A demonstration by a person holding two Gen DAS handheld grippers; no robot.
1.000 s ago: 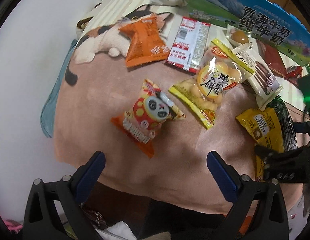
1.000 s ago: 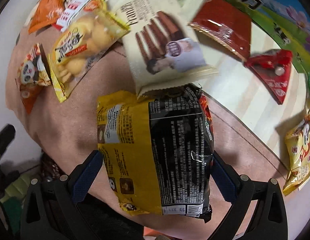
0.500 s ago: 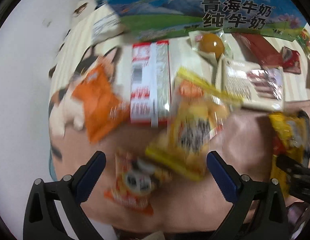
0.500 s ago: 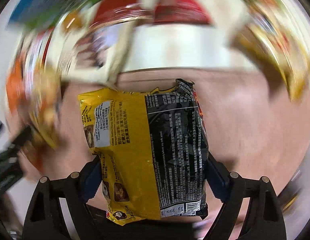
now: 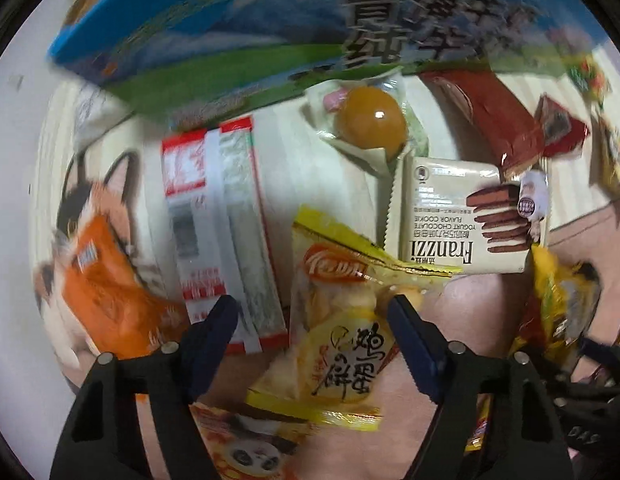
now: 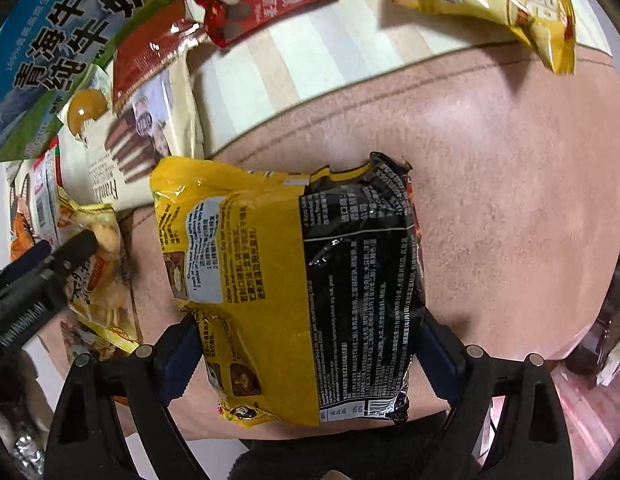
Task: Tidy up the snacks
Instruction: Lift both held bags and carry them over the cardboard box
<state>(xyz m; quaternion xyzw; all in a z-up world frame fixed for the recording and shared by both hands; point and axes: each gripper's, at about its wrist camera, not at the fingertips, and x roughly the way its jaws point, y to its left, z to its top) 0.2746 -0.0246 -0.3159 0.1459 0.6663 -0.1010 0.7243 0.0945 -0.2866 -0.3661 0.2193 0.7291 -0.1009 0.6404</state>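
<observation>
The blue milk carton (image 5: 269,40) stands along the far edge of the desk (image 6: 510,160); before it lie a red-and-white packet (image 5: 221,240) and the Franzzi cookie pack (image 5: 462,216); the right gripper (image 6: 305,344) pinches the yellow-and-black noodle packet (image 6: 293,280) between its fingers; the left gripper (image 5: 314,320), fingers spread, straddles the yellow egg-biscuit bag (image 5: 334,328), beside an orange pouch (image 5: 109,292)

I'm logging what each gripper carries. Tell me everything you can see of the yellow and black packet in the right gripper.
The yellow and black packet is a glossy, crinkled plastic pouch, back side up, one half yellow, the other black with fine white print and a barcode. The right gripper clamps its sides; it appears lifted over the pink mat.
</observation>
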